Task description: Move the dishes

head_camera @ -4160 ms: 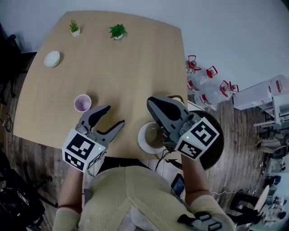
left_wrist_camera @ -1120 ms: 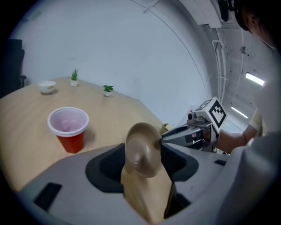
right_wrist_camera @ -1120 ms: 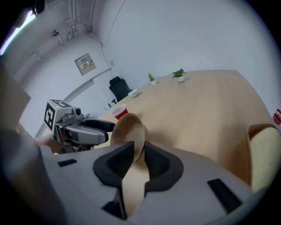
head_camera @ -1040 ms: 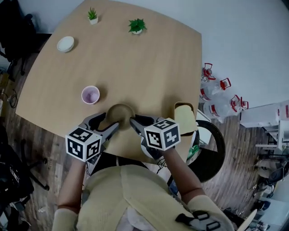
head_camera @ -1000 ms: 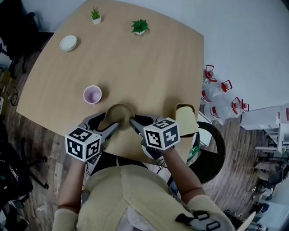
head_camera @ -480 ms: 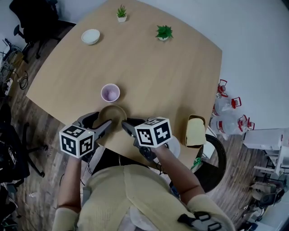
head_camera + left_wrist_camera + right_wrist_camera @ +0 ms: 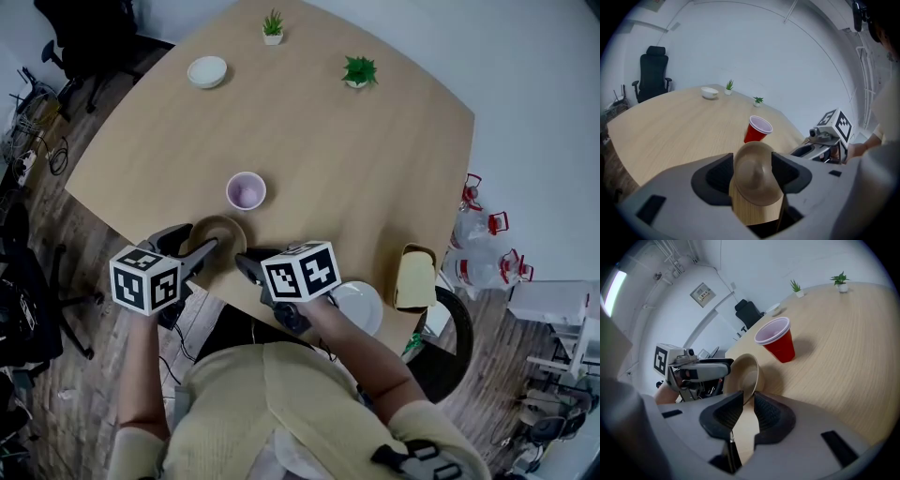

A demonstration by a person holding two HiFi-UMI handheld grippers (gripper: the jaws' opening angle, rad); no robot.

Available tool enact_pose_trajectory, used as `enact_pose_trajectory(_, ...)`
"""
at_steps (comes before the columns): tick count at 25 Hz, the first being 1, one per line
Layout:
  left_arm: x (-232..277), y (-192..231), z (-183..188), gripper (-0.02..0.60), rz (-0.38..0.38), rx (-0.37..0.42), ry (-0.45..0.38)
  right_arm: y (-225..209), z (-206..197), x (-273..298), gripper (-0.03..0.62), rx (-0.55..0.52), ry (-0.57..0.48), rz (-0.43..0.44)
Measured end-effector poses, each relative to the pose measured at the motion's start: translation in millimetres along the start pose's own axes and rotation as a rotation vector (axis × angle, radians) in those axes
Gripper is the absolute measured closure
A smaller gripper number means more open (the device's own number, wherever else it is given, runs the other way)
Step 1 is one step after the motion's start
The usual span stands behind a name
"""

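A brown bowl [image 7: 217, 244] hangs tilted over the table's near edge, held from both sides. My left gripper [image 7: 194, 249] is shut on it, and in the left gripper view the bowl [image 7: 754, 178] fills the gap between the pads of that gripper [image 7: 753, 169]. My right gripper [image 7: 246, 268] pinches the rim from the other side. In the right gripper view that gripper [image 7: 747, 405] has narrow jaws closed on the edge of the bowl [image 7: 744, 373], with the left gripper [image 7: 696, 369] behind it. A white plate [image 7: 358, 307] lies at the near edge, right of the right gripper.
A red cup [image 7: 246, 191] [image 7: 757, 129] [image 7: 778, 341] stands just beyond the bowl. A small white bowl [image 7: 207, 71] and two potted plants [image 7: 273, 24] [image 7: 357, 70] sit at the far side. A yellow container [image 7: 414, 277] rests on a chair at the right, with water jugs [image 7: 480, 225] on the floor.
Both grippers have carried the bowl leftward along the table's near edge. The white plate now shows uncovered to the right. Earlier still, the left gripper was open and apart from the bowl.
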State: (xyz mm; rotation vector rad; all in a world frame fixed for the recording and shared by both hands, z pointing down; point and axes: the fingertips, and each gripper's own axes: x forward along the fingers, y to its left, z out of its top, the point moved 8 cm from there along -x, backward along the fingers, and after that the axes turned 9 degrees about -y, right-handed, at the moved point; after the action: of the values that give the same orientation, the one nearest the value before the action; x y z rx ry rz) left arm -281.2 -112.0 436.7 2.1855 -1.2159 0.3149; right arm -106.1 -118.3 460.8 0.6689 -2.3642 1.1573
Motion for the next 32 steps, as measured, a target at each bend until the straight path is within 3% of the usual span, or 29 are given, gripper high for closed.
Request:
enact_pose_trajectory(6,-4,6,0,0.324,0.008,-0.011,0.008,-1,0,7,0.508,0.049,-0.018,0.011)
enact_pose_trajectory(16,-7,8,-8,0.324,-0.007,-0.010,0.015,6,-2,6,0.459,0.029,-0.059,-0.019)
enact_pose_trajectory(24,-17,13,-9,0.322,0.030,0.018,-0.023,9,-2,-5,0.439,0.003,-0.105,-0.049)
enact_pose_trajectory(27,-22,11,-4,0.322,0.054,0.055,-0.039,11,0,-14,0.439,-0.002,-0.128,-0.050)
enact_pose_trajectory(32,-35,-6,11,0.324,0.082,0.179,-0.077,15,2,-42,0.436,-0.021,-0.194,-0.056)
